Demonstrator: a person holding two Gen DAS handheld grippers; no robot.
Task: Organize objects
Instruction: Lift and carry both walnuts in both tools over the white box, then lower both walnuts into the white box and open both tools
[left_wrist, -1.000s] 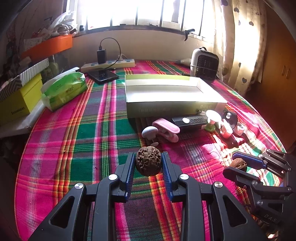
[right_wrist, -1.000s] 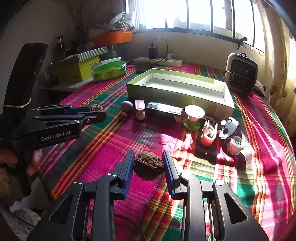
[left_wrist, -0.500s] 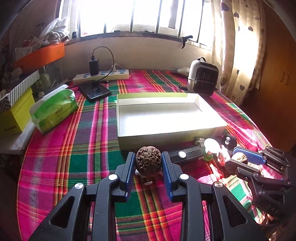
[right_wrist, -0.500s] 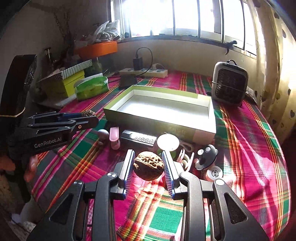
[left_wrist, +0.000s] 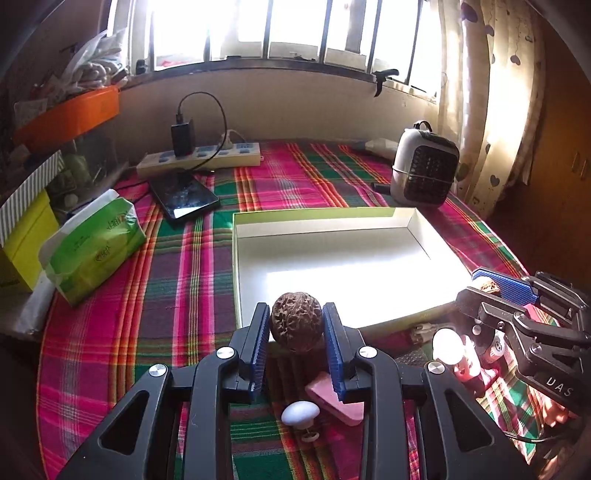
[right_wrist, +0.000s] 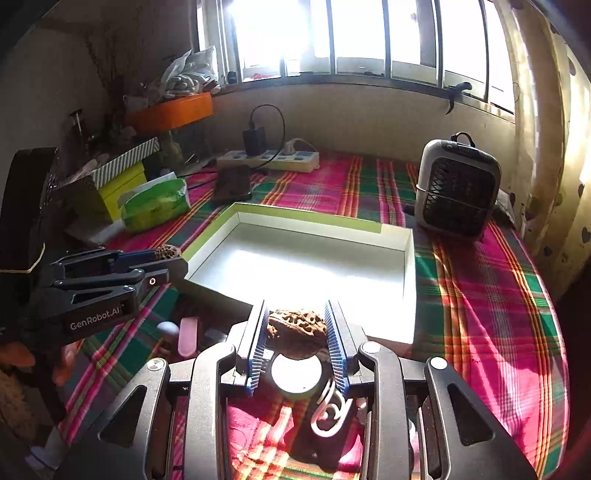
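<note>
My left gripper (left_wrist: 296, 332) is shut on a brown walnut (left_wrist: 296, 326), held in the air just short of the near wall of a shallow white box with a green rim (left_wrist: 332, 218). My right gripper (right_wrist: 297, 334) is shut on a second walnut (right_wrist: 296, 332), also held just short of the box's (right_wrist: 408, 273) near wall. The box inside looks empty. The right gripper shows at the right of the left wrist view (left_wrist: 487, 288), the left gripper at the left of the right wrist view (right_wrist: 166, 258).
Below the grippers on the plaid cloth lie a pink clip (left_wrist: 332, 400), a white knob (left_wrist: 300, 413), a white spool (right_wrist: 295, 373) and other small items. A small heater (left_wrist: 424, 166), phone (left_wrist: 184, 195), power strip (left_wrist: 199, 157) and green tissue pack (left_wrist: 92, 243) stand behind and left.
Both grippers have risen and moved forward with their walnuts, from over the small items to the box's near wall. The box now looks closer and larger.
</note>
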